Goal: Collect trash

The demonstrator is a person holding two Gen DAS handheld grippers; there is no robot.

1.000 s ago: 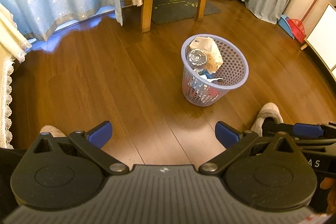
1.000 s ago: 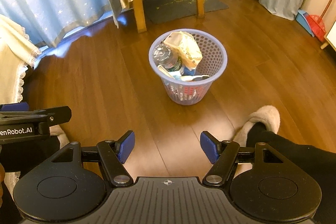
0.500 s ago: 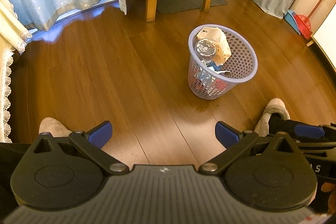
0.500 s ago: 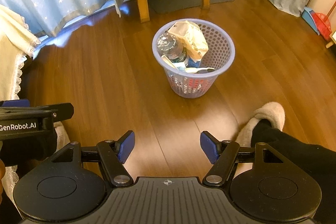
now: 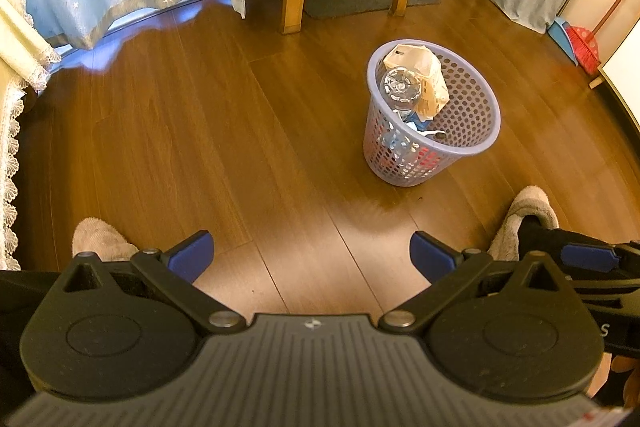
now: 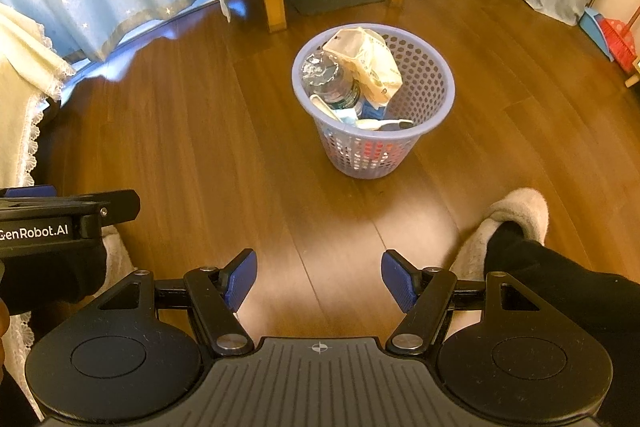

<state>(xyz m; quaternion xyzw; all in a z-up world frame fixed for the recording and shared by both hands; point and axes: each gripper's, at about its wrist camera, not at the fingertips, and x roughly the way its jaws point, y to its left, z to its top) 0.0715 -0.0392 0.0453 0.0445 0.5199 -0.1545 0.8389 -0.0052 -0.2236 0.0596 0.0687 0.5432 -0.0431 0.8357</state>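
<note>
Both jaws spread and empty, lilac basket (image 6: 434,115) holding plastic bottle (image 6: 330,79), paper bag (image 6: 370,61)

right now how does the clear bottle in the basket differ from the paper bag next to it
The clear bottle is see-through, rigid plastic with a dark label; the paper bag is opaque, tan and crumpled. The bottle sits toward the basket's left side with its base upward; the bag leans at its right and pokes higher above the rim. Both stand partly above the other trash inside the lavender basket, and neither tool touches them.
</note>
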